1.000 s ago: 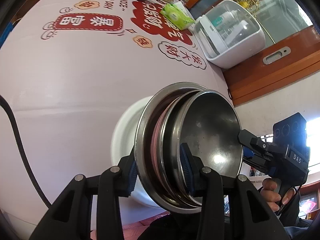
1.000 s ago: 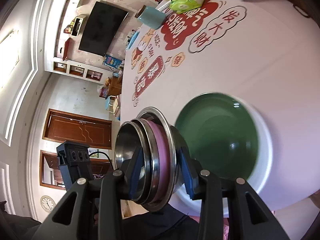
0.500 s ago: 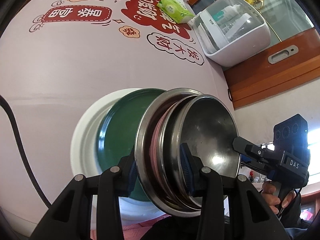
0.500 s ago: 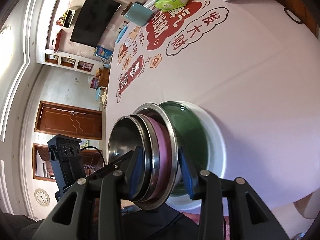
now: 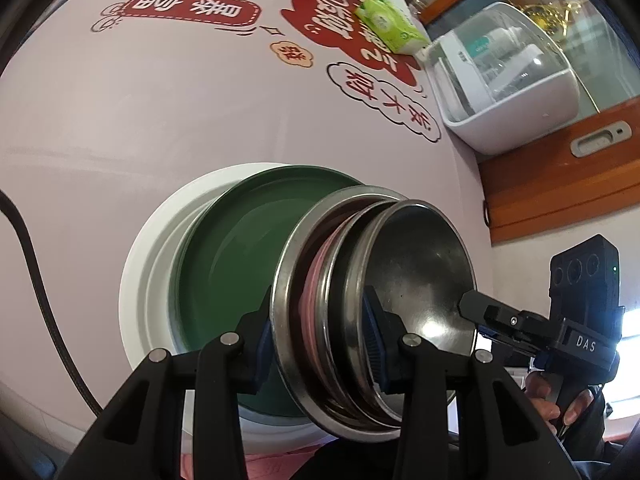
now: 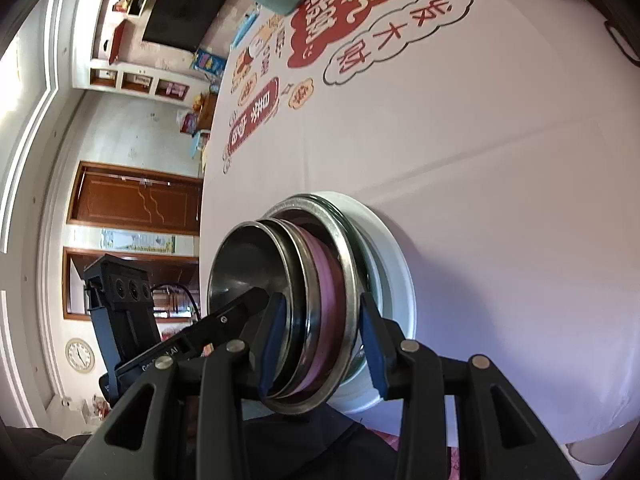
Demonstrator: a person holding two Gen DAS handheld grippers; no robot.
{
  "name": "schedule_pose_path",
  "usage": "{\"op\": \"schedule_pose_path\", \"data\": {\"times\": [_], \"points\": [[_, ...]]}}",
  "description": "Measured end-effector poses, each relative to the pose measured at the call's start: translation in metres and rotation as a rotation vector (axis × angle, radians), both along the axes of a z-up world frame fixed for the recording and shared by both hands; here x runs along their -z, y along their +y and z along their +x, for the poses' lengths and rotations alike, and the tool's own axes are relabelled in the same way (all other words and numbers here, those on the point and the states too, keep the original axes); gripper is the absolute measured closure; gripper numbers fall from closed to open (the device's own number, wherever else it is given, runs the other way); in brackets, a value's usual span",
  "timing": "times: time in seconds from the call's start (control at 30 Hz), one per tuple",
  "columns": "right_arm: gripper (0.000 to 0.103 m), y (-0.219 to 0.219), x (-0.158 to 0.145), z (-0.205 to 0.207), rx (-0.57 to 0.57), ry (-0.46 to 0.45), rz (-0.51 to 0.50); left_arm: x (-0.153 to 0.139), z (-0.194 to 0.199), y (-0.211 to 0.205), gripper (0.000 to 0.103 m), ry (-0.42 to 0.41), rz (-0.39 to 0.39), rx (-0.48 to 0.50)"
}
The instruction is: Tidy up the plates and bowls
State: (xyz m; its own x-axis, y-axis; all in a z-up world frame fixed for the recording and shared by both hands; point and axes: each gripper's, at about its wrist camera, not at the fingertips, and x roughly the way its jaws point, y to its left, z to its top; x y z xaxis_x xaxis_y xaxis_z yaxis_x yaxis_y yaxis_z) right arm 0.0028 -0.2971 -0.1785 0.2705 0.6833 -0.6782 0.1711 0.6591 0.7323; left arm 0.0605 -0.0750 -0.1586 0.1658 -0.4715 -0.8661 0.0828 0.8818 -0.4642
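A: Where's the bowl stack [image 5: 372,312] now?

B: Held on edge just over the green plate [image 5: 240,280], which lies in the white plate [image 5: 144,280] near the table's [image 5: 160,120] close edge. The left gripper [image 5: 320,344] pinches one side of the nested rims, the right gripper [image 6: 320,344] pinches the opposite side.

A: What could go wrong?

B: I'd judge the inner bowls could slide out, since the stack is tilted and steel is slick. Lowered crooked, its rim could strike the green plate and shove both plates toward the edge.

A: Anything beyond?

B: A tissue pack [image 5: 388,24] and a white container [image 5: 504,76], well away from the stack.
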Motion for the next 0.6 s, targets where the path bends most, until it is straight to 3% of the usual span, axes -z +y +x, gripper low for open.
{"op": "schedule_pose_path", "data": {"times": [0.47, 0.6], "points": [[0.064, 0.008, -0.004, 0.018, -0.134, -0.027, -0.040, 0.007, 0.007, -0.006, 0.062, 0.039, 0.089, -0.073], [0.056, 0.012, -0.007, 0.020, -0.172, -0.047, -0.042, 0.006, 0.010, -0.008, 0.060, 0.041, 0.117, -0.081]]}}
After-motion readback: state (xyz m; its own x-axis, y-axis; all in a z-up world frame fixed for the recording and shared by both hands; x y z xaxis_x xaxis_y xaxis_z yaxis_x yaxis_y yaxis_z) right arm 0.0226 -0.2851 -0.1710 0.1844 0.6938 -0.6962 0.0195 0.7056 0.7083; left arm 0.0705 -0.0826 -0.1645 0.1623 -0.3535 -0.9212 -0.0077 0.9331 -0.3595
